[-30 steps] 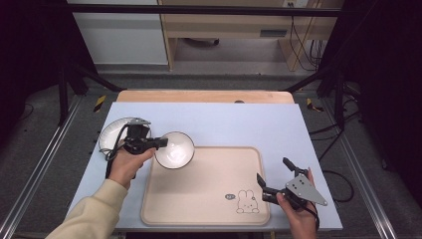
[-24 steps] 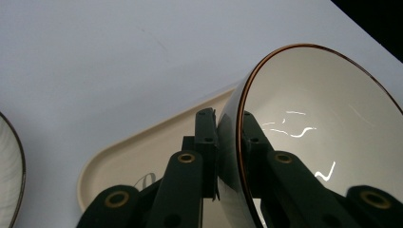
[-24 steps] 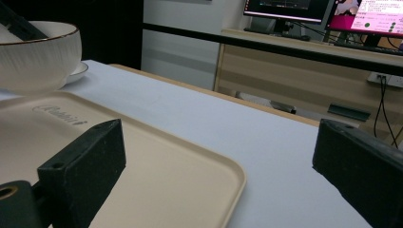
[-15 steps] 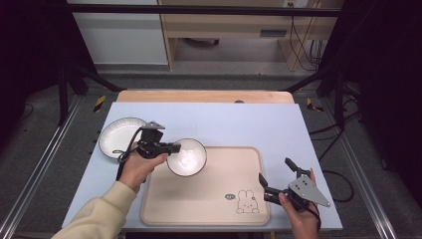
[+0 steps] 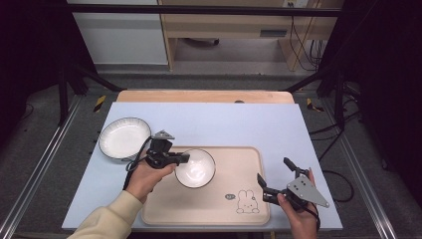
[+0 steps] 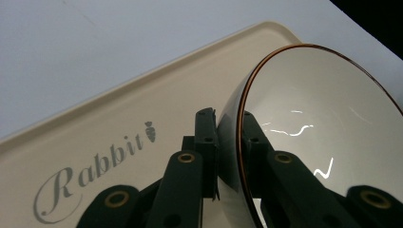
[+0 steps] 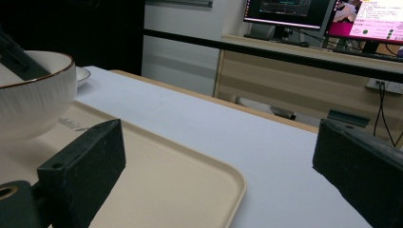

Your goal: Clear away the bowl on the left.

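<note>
A white bowl (image 5: pixel 196 169) with a thin brown rim hangs over the left part of a beige tray (image 5: pixel 249 155). My left gripper (image 5: pixel 183 158) is shut on the bowl's left rim. In the left gripper view the jaws of my left gripper (image 6: pixel 227 116) pinch the bowl (image 6: pixel 323 128) wall, one inside and one outside, above the tray (image 6: pixel 119 109) and its "Rabbit" lettering. My right gripper (image 5: pixel 273 170) stands open with nothing in it at the tray's right edge. In the right gripper view my right gripper (image 7: pixel 221 147) looks across the tray (image 7: pixel 157 175) at the bowl (image 7: pixel 33 95).
A white plate (image 5: pixel 124 138) lies on the pale blue table top (image 5: pixel 224 124), left of the tray. A rabbit drawing (image 5: pixel 247 201) marks the tray's near right corner. Behind the table stand a desk and monitors (image 7: pixel 328 16).
My left gripper has carried the bowl rightwards and nearer to the person, from beside the plate to over the tray, and slightly lower. The right gripper has stayed in place.
</note>
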